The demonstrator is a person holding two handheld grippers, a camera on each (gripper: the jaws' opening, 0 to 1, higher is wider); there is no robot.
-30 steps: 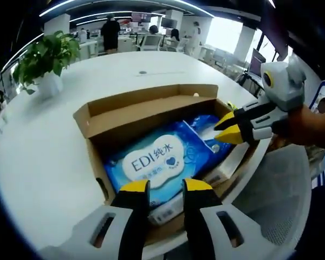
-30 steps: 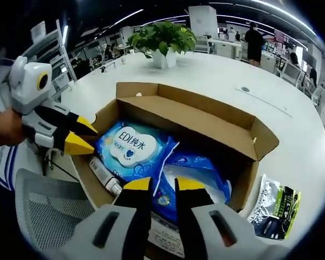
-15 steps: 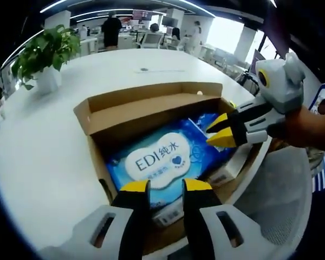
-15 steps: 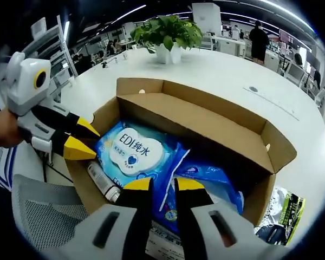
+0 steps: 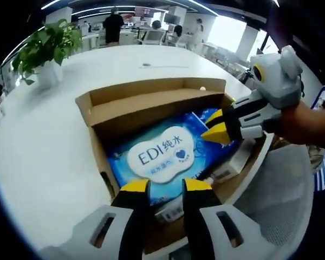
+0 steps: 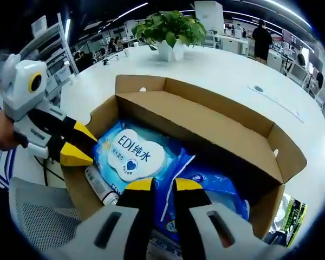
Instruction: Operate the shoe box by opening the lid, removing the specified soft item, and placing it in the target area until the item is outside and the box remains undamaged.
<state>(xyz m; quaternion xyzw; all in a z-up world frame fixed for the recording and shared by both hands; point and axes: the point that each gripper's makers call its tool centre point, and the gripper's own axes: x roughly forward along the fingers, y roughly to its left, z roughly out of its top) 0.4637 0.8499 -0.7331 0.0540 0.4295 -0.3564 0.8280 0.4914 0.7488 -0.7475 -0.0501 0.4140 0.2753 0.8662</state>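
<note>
Since a second ago the right gripper [image 5: 216,128] has slid further in over the shoe box [image 5: 151,108], its yellow tips now above the blue wipes pack [image 5: 165,157] that lies inside the open box. Going left to right in the left gripper view: a potted plant [image 5: 46,51] stands well left of the box on the white tabletop [image 5: 38,162]; the box's lid flap [image 5: 146,105] stands open behind the pack; the left gripper [image 5: 165,187], fingers narrowly parted and holding nothing, hovers at the box's near edge. In the right gripper view a tube [image 6: 100,187] lies beside the pack, and the right gripper's own fingers are narrowly apart, empty. A dark packet [image 6: 290,214] lies outside the box's right end.
</note>
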